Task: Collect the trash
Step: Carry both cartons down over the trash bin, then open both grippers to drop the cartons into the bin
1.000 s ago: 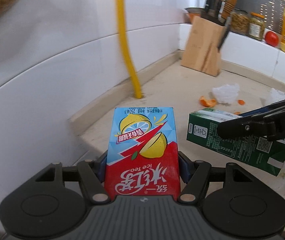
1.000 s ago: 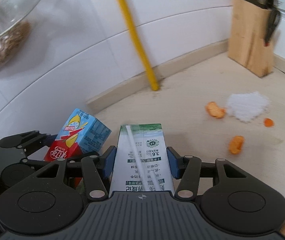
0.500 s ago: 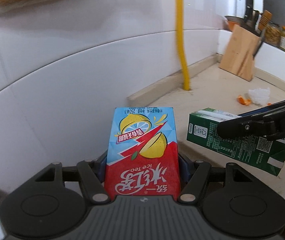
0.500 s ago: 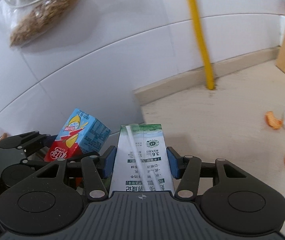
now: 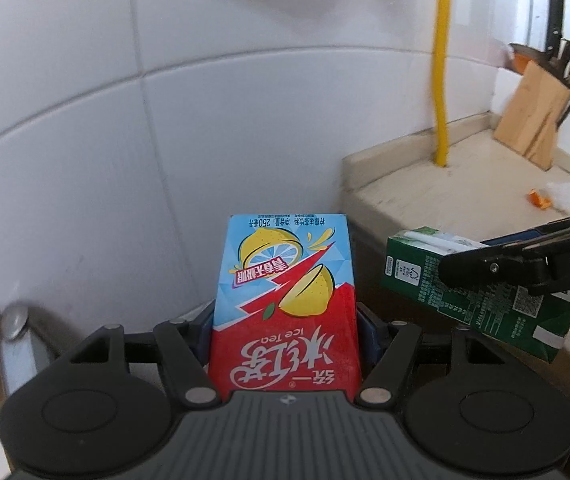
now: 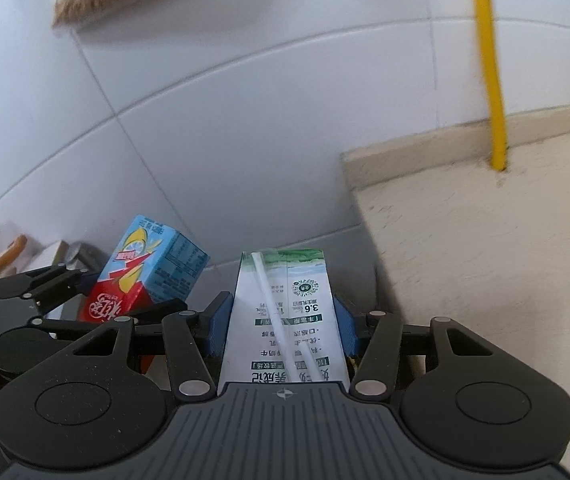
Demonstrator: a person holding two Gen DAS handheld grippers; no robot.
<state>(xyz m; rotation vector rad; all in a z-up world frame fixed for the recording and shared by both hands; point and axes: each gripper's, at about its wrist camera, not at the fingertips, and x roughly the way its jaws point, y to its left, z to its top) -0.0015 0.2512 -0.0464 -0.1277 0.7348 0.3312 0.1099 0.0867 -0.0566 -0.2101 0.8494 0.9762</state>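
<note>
Nearest in each wrist view, the left gripper [image 5: 285, 320] has its jaws clamped on the ice tea carton [image 5: 285, 304], and the right gripper [image 6: 283, 320] grips the milk carton [image 6: 285, 320], both off the left end of the bench [image 6: 485, 248]. Farther right on it lie orange peel [image 5: 539, 198] and a knife block [image 5: 533, 116].

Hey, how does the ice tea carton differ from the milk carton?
The ice tea carton is red and blue with lemon artwork; the milk carton is white and green with small print. The milk carton has a wrapped straw along its face, the ice tea carton shows none. Shared: each is clamped in a hand-held gripper, ice tea in the left, milk in the right.
</note>
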